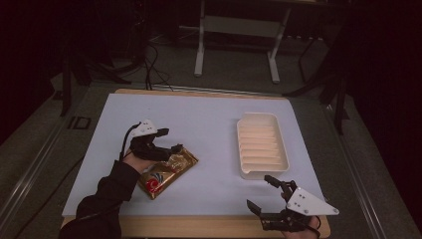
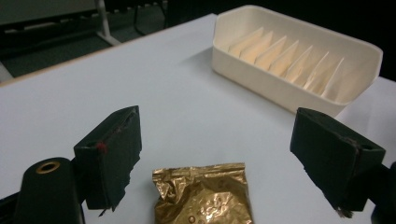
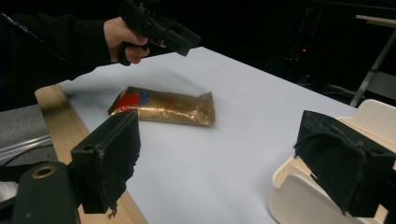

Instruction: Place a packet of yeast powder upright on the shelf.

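You are holding the left tongs (image 1: 169,141) wide apart over the near end of the gold packet (image 1: 166,174), one jaw standing at either side of its crimped edge in the left gripper view, with nothing gripped between them yet. The packet (image 2: 203,196) is lying flat on the white bench (image 1: 199,119), toward your left side and well apart from the tray (image 1: 262,145). The tray is sitting on the right half of the bench, and its slotted dividers are standing empty as far as you can see into them.

You are keeping the right tongs (image 1: 261,191) wide as well, holding nothing, low over the near right corner of the bench just beside the tray's near end.

Judging by this, the work is sitting at its very start: the packet is not lifted, not gripped, and no slot is filled. If the packet is meant for the tray, what is remaining is the closing on it, the lift, the carry across and the setting between the dividers.

As for labels, the packet (image 3: 163,107) is bearing a round red and blue mark near one end, seen in the right gripper view and from above. Any writing around it is too small and blurred for reading, so no brand can be named.
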{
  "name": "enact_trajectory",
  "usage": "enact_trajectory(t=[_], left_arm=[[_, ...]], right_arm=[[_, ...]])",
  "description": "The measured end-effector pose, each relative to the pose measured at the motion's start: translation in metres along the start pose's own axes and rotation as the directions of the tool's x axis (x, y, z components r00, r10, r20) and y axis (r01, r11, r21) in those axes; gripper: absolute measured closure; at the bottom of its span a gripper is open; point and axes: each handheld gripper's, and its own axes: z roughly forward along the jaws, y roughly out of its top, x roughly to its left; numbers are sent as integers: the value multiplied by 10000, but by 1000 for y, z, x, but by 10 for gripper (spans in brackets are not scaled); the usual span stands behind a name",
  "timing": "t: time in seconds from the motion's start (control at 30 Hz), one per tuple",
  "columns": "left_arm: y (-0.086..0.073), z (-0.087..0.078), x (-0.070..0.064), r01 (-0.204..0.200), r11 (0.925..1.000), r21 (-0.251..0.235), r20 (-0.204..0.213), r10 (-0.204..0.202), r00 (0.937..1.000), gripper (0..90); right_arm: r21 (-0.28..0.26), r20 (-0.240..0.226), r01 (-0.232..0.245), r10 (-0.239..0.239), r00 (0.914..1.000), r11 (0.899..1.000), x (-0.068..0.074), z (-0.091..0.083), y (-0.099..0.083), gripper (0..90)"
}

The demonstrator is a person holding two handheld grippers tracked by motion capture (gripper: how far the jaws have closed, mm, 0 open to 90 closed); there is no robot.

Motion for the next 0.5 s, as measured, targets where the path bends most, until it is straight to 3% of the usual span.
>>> enact_trajectory(t=[0.17, 0.5], left_arm=[[-8, 13, 5, 242, 9992, 313, 116, -246, 9996, 206], [-23, 38, 16, 632, 9942, 867, -131, -623, 9980, 213]], right_arm=[[86, -60, -60, 60, 10000, 9999, 0, 0, -1, 138], [201, -117, -57, 60, 9999, 9998, -1, 2, -2, 138]])
